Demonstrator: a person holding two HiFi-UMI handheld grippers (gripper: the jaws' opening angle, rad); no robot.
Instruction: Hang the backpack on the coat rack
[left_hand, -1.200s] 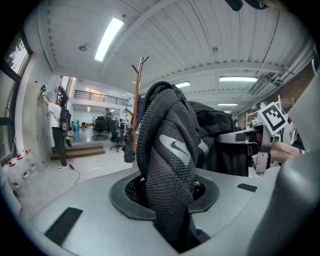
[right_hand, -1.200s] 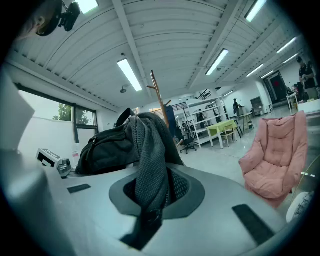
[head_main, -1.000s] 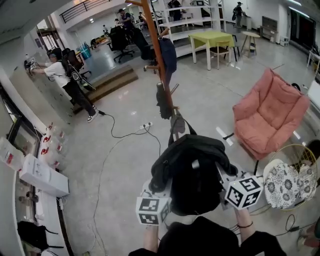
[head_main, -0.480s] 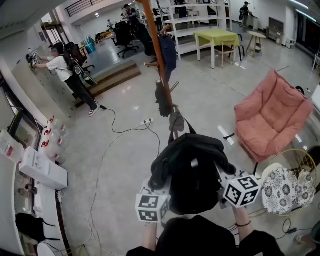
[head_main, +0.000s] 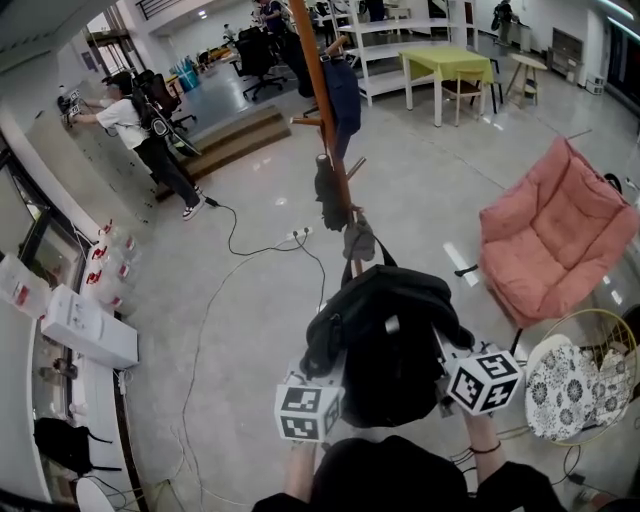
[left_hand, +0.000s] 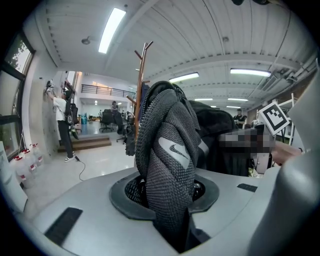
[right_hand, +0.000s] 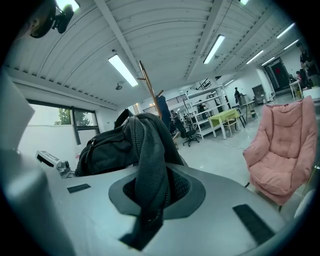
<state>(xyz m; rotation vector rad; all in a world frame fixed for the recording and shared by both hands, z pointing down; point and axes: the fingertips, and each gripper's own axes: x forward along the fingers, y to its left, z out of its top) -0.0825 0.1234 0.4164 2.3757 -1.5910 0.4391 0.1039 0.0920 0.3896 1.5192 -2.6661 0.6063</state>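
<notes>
Left claw (left_hand: 170, 220) and right claw (right_hand: 147, 210), each clamped on a mesh strap (left_hand: 167, 150), carry the backpack (head_main: 385, 340) between them — the coat rack (head_main: 322, 120) stands upright dead ahead, just beyond it.

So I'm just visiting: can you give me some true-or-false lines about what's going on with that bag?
1. Both grippers hold the black backpack. True: the left gripper and the right gripper each clamp a strap of it.
2. The backpack hangs on the coat rack. False: it is in the grippers, on the near side of the rack.
3. The coat rack is bare. False: a dark jacket and other items hang on it.
4. In the head view, a pink chair stands right of the rack. True.
5. The left gripper is wide open around nothing. False: it is closed on a mesh strap.
</notes>
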